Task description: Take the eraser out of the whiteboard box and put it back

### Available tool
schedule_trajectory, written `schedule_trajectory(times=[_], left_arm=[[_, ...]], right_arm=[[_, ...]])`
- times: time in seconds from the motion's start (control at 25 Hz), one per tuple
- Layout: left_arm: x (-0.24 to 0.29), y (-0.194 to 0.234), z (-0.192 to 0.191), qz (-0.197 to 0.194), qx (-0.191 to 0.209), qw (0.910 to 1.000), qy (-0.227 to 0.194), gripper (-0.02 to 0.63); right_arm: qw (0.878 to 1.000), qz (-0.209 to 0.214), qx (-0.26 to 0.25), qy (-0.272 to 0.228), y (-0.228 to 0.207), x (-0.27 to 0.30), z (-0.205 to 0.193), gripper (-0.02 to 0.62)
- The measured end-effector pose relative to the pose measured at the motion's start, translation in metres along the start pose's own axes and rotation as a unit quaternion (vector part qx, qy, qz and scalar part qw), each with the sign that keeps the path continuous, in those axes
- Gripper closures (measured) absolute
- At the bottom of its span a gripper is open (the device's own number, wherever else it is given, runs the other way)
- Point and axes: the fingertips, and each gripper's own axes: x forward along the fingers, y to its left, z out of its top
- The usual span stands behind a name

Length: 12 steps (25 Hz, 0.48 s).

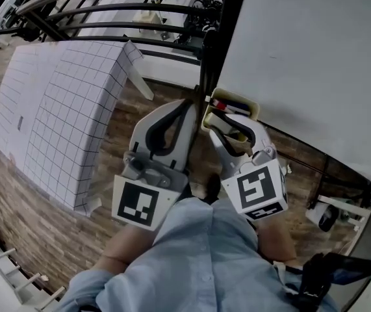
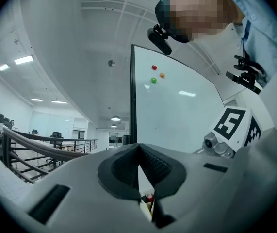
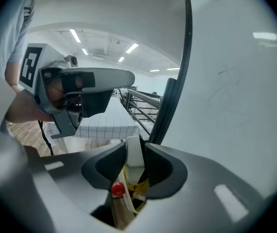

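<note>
Right gripper: clamped on the eraser, a pad pressing each side, right over the box.
Eraser: white, upright between the jaws, its lower end above the box's contents, with a red-capped marker just below it.
Box: hanging at the whiteboard's lower left corner, against the dark frame.
Left gripper: jaws tip to tip, nothing in them, held just left of the box, beside the right one.
</note>
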Motion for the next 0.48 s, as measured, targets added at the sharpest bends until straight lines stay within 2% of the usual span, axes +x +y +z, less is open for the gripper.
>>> schedule_trajectory(times=[0.48], left_arm=[[-0.021,-0.035,0.027,0.018,0.032,0.9992,-0.016,0.607]], right_arm=[[0.996,-0.027,-0.013,-0.081,-0.010,-0.055,0.030,0.482]])
